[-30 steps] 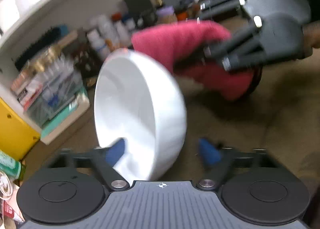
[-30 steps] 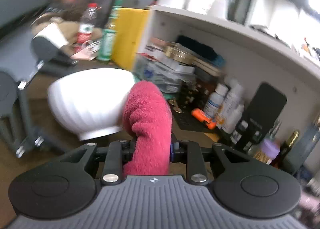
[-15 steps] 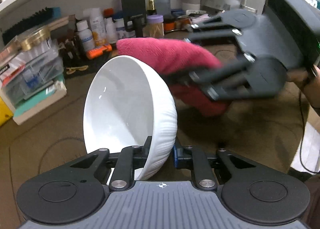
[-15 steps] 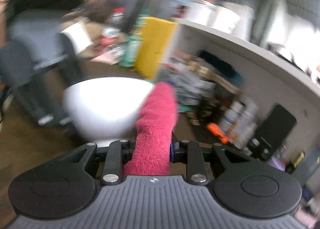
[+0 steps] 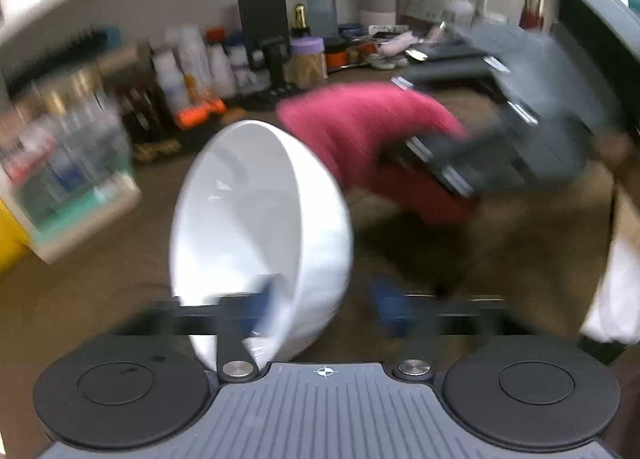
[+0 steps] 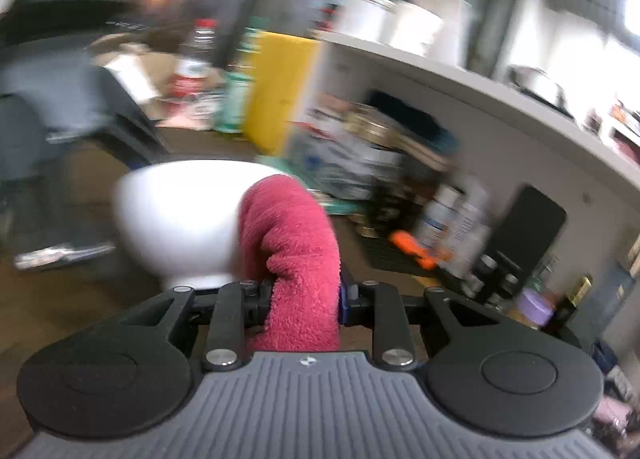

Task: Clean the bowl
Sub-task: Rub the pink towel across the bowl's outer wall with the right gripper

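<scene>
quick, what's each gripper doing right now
Left gripper: open, fingers either side of the white bowl wall.
Right gripper: shut on the red towel.

The left gripper (image 5: 326, 301) has its two blue fingers spread wide. The left finger (image 5: 260, 299) sits inside the white bowl (image 5: 256, 219), and the right finger (image 5: 390, 309) is apart from the bowl's outer wall, so the jaws do not clamp the rim. The right gripper (image 6: 304, 295) has its jaws pressed close on a folded pink towel (image 6: 294, 243). In the left wrist view this gripper comes in from the right, blurred, with the towel end just beside the bowl.
</scene>
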### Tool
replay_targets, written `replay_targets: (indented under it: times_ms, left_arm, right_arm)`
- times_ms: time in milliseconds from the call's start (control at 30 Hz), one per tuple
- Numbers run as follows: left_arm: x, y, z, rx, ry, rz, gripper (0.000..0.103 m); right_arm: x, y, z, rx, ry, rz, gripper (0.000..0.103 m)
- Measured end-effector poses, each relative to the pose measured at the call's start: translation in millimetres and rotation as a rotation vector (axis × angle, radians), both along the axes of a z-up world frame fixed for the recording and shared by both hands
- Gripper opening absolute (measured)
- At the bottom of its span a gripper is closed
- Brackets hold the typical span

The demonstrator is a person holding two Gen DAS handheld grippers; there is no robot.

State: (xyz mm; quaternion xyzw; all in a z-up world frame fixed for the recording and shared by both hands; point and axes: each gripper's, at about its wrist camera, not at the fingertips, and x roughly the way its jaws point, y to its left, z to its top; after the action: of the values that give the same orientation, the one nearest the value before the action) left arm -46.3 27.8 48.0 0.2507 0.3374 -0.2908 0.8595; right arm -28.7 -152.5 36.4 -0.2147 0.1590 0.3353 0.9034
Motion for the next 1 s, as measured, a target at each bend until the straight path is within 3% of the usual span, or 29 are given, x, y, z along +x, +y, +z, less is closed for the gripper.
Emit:
replay_targets:
  times_ms: [33, 67, 100, 167, 200, 233, 533, 733, 800, 933, 1000]
  left_arm:
    - [0.5, 1.4, -1.1, 0.010, -0.002, -0.001, 0.092]
    - [4.4, 5.2, -3.6, 0.006, 0.024, 0.004, 0.078]
    - [7.0, 6.1, -4.8, 0.003, 0.031, 0.013, 0.055]
    - [13.0, 7.3, -8.1, -0.010, 0.059, 0.030, 0.039]
    - [12.6, 4.8, -8.9, -0.014, 0.063, 0.025, 0.026]
    - [11.4, 1.1, -9.2, -0.011, 0.076, 0.012, 0.021]
    - [5.8, -2.0, 10.5, -0.108, 0.124, -0.021, 0.012]
    - [2.0, -14.9, 14.9, -0.061, 0.098, -0.060, 0.013]
    - [3.4, -17.0, 18.1, -0.028, 0.058, -0.045, 0.029]
    - [10.8, -19.4, 20.7, 0.048, -0.026, 0.006, 0.039]
    - [11.9, -20.4, 8.6, 0.115, -0.037, 0.010, 0.051]
  right_arm:
    - [7.0, 0.5, -3.2, 0.013, 0.010, -0.010, 0.026]
    - [12.4, 1.0, -6.3, 0.027, 0.021, -0.016, 0.026]
    - [16.2, 1.9, -9.2, 0.037, 0.028, -0.019, 0.026]
    - [18.1, 4.3, -13.7, 0.037, 0.030, -0.018, 0.026]
    - [17.4, 4.7, -14.2, 0.031, 0.026, -0.014, 0.026]
    - [16.0, 4.2, -14.1, 0.026, 0.024, -0.006, 0.026]
    - [-63.9, -5.3, -6.6, -0.117, -0.059, 0.327, 0.026]
    - [-17.3, -6.9, 4.7, -0.009, -0.027, 0.128, 0.025]
    - [-1.8, -7.4, 8.5, 0.027, -0.016, 0.062, 0.027]
    - [34.6, -13.5, 3.8, 0.132, 0.050, -0.054, 0.027]
    - [43.6, -16.5, -2.3, 0.151, 0.069, -0.079, 0.027]
